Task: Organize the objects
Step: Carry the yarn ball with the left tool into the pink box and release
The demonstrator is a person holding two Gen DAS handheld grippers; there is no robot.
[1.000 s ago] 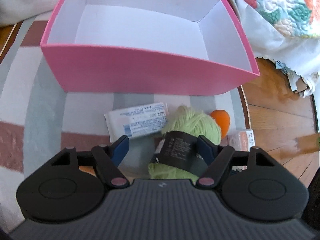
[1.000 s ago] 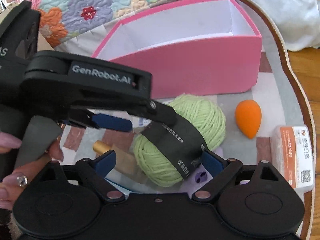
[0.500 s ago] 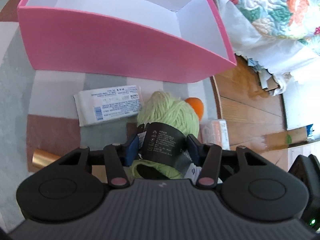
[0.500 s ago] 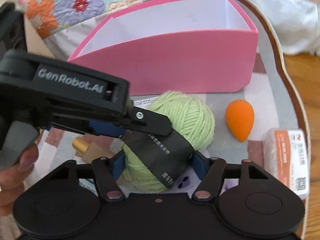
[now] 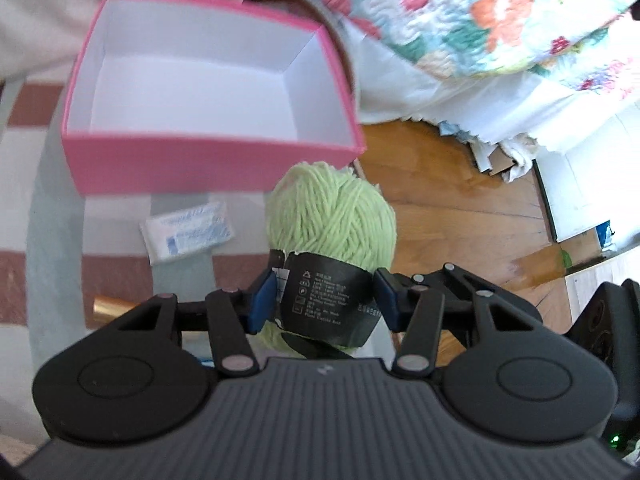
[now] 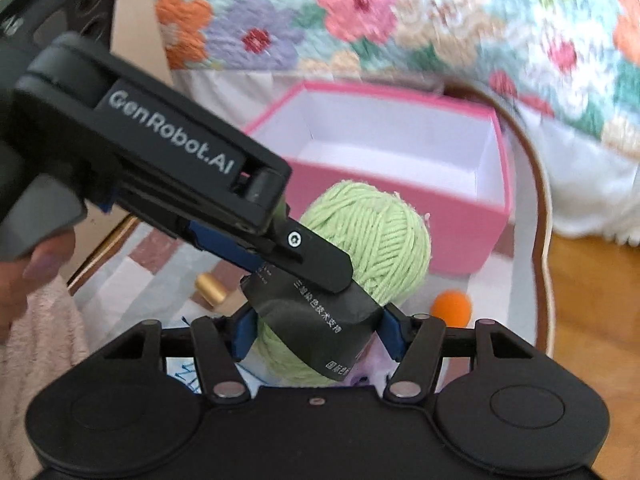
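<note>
Left tool point(image 5: 324, 300) and right tool point(image 6: 316, 332) both clamping green yarn ball point(image 5: 332, 216), pink box point(image 5: 200, 168) behind

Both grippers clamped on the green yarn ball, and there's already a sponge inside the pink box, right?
Not quite. The pink box is empty, as the left wrist view shows. The orange sponge lies outside it on the mat. Both the left gripper and the right gripper do clamp the green yarn ball.
</note>
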